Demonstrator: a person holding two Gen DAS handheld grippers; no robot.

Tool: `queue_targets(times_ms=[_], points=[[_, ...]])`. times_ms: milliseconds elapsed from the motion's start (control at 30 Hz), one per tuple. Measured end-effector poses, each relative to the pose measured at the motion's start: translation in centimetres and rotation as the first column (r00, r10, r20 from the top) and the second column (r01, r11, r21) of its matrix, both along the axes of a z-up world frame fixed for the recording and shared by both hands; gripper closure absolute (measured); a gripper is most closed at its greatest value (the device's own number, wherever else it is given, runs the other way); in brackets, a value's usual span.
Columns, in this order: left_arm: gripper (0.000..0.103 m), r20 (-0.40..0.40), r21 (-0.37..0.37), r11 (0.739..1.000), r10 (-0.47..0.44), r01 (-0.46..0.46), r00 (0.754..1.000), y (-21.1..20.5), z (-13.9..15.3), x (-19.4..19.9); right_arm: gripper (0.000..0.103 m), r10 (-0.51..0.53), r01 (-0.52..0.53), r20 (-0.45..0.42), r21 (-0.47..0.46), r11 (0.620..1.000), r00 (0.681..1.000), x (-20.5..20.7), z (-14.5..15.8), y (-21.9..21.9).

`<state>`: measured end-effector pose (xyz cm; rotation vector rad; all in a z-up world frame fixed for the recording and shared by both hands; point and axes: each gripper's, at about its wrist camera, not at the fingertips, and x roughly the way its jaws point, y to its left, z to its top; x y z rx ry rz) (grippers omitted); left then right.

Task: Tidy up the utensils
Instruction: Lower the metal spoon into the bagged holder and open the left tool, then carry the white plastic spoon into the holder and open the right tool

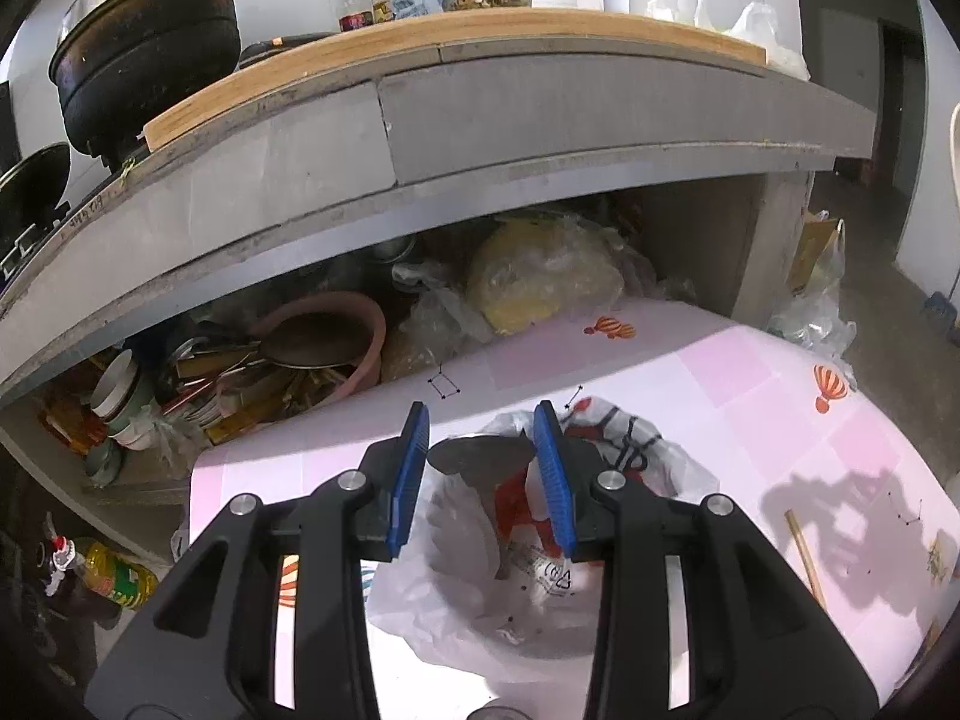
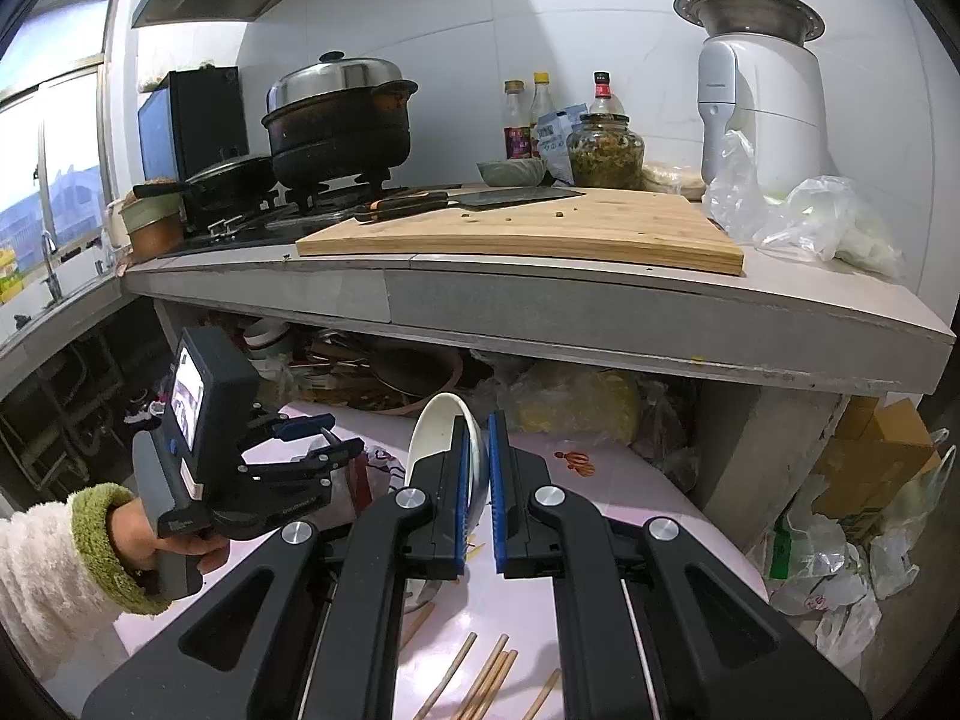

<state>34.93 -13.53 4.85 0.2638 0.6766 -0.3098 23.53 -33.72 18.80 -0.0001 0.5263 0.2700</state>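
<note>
My left gripper [image 1: 483, 420] hangs over a white plastic bag [image 1: 456, 594] that lies open on the pink tablecloth [image 1: 750, 420]. A grey metal spoon [image 1: 474, 456] spans the gap between its blue pads, bowl up and handle reaching down into the bag. In the right wrist view a hand in a fluffy sleeve holds the left gripper [image 2: 324, 435] at the left. My right gripper [image 2: 478, 420] is shut on the rim of a white bowl [image 2: 435, 426], which stands tilted on edge above the table. Several wooden chopsticks [image 2: 483, 678] lie loose under it; one chopstick [image 1: 804, 558] shows at the right.
Straight ahead a grey countertop [image 2: 540, 294] overhangs, carrying a cutting board [image 2: 540, 228], a cleaver [image 2: 474, 199], black pots [image 2: 339, 120] and bottles. The shelf under it holds a pink basin [image 1: 336, 336] and bagged clutter. Plastic bags [image 2: 840, 546] and a box lie on the floor to the right.
</note>
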Motion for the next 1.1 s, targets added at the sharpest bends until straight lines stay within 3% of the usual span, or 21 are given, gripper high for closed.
queue_targets(times_ms=[400,467,867,1100], points=[[0.067,-0.011,0.018,1.000,0.011,-0.011,1.000,0.2,-0.3,-0.6,0.096,-0.015,0.015,0.014,-0.006,1.000,1.000,-1.3,1.1,-0.2],[0.060,-0.004,0.009,1.000,0.017,-0.017,1.000,0.5,0.2,-0.7,0.096,-0.018,0.018,0.016,-0.005,1.000,1.000,-1.3,1.3,-0.1],[0.041,0.021,-0.157,0.984,0.082,-0.078,0.996,5.8,3.9,-2.5,0.096,-0.020,0.020,0.043,0.000,1.000,0.999,-0.2,3.1,1.7],[0.032,0.037,-0.236,0.958,0.178,-0.165,0.983,11.3,4.6,-6.3,0.096,-0.040,0.047,0.091,-0.076,0.996,0.995,3.0,3.5,5.2]])
